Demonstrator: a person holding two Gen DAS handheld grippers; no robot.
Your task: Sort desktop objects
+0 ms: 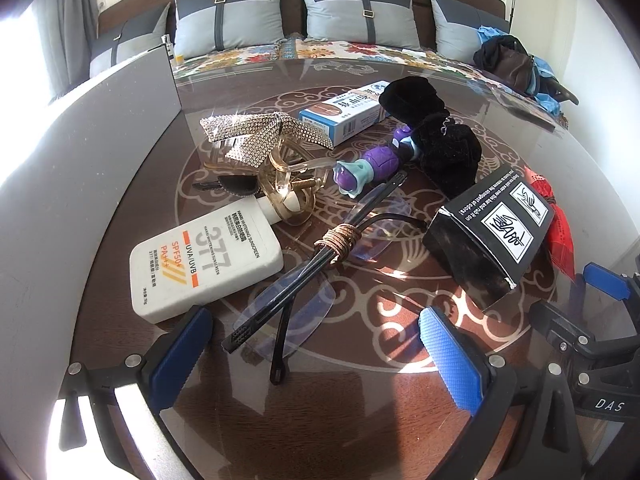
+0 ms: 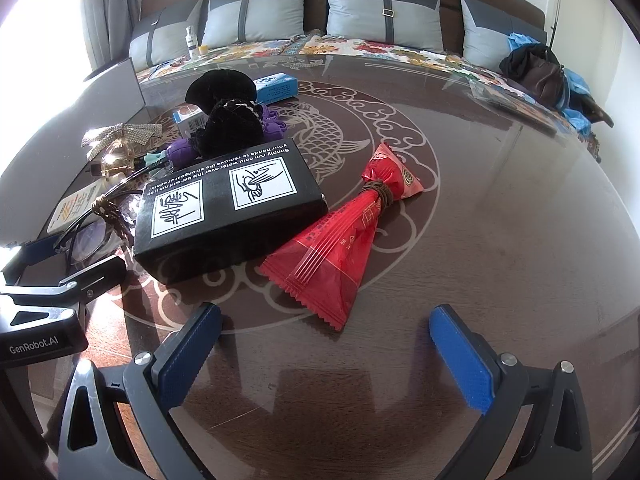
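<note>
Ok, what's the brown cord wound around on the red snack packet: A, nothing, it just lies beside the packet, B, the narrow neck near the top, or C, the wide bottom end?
B: the brown cord cinches the red snack packet at its narrow neck, below the flared top.

Glossy glass-topped table [image 2: 500, 220], crinkly red foil packet [image 2: 340, 240], matt black cardboard box [image 2: 228, 216].

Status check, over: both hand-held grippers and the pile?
Left hand-held gripper open, empty, before glasses. Right hand-held gripper open, empty, near red packet. Nothing sorted; items overlapping.
</note>
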